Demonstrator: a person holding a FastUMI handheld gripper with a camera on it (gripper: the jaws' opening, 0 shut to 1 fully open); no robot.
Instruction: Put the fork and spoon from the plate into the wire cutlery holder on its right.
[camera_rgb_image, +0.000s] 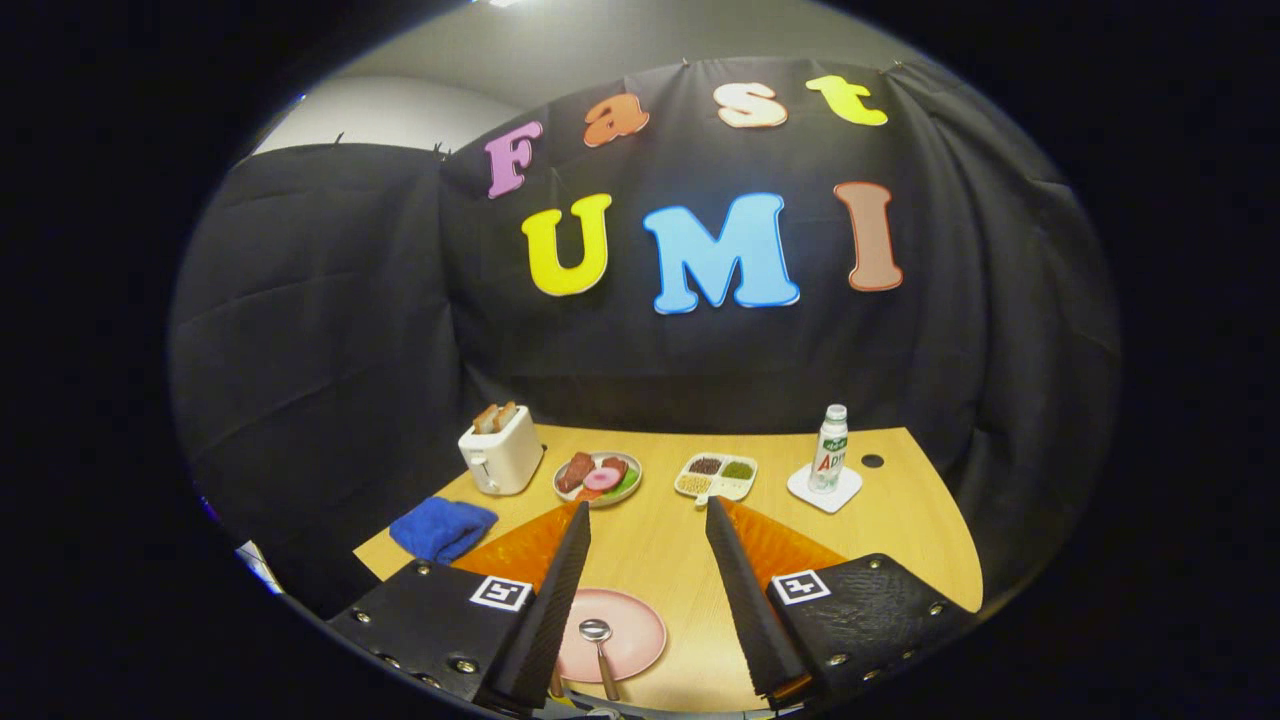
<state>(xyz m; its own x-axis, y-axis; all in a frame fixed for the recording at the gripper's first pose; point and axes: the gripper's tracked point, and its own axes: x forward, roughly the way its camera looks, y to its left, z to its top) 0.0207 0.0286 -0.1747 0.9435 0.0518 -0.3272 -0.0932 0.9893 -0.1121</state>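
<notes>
- Near the table's (900, 520) front edge, a pink plate (635, 625) lies between the fingers, a spoon (598, 640) resting on it.
- Gripper (648, 520) hovers above, its fingers spread wide and empty.
- Along the far edge stand a toaster (500, 455), food plate (598, 477), divided tray (716, 475) and bottle (830, 450).
- A blue cloth (442, 526) sits at the left edge.

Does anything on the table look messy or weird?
Nothing stands out. The spoon lies neatly on the pink plate between the open hand-held gripper fingers, and the bottle stands upright on its coaster.
</notes>
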